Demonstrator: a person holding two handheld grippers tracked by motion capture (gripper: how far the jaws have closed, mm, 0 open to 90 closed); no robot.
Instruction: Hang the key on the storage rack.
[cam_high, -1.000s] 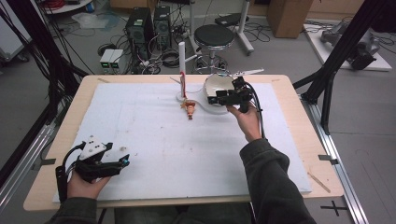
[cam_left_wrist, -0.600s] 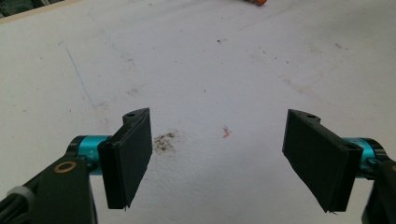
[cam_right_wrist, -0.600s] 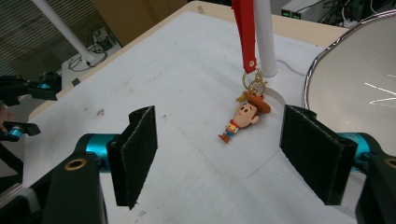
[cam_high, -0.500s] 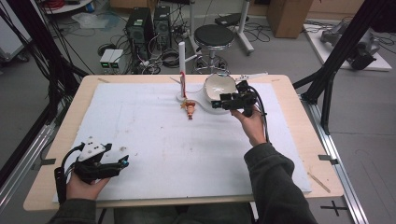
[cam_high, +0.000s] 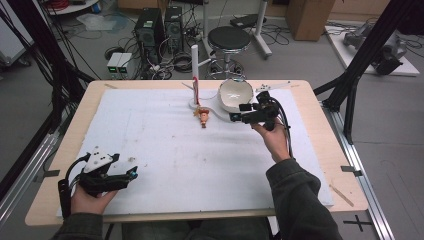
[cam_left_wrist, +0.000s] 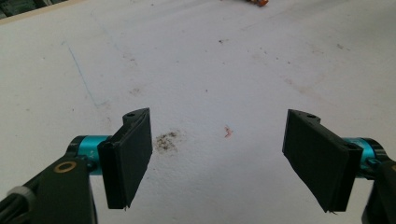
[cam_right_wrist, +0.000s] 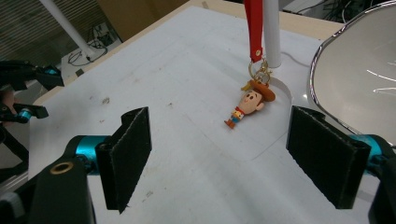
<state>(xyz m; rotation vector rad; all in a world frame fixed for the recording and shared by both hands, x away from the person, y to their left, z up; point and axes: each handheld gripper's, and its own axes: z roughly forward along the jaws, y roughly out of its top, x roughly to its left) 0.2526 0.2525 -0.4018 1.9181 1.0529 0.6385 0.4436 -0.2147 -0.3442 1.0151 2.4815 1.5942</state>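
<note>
No brand, label or writing is readable anywhere in the pictures. The small figure keychain (cam_right_wrist: 248, 106) is lying on its side just above the centre of the right gripper view: a glossy moulded cowboy figure with a brown hat, a round face and a striped body. A gold metal ring is joining its hat to a flat red strap (cam_right_wrist: 253, 28) that is running up out of the top of that frame beside a smooth white post (cam_right_wrist: 272, 32). In the high view the figure (cam_high: 203, 116) is lying above the middle of the frame, at the foot of the post (cam_high: 195, 65), just left of a round white bowl (cam_high: 234, 95) with a shiny rim.

The right gripper (cam_high: 240, 112) is hovering just right of the figure, next to the bowl. Its flat black rubbery pads are standing wide apart, having just been opening, with nothing pinched; the figure is lying beyond them, apart from both.

The left gripper (cam_high: 131, 172) is resting at the lower left of the high view, well apart from the figure. Its jaws are spread over the matte white sheet (cam_left_wrist: 196, 70), which is showing faint brown smudges and a thin blue line. The sheet is covering a pale wooden table (cam_high: 327, 135) with rounded corners.
</note>
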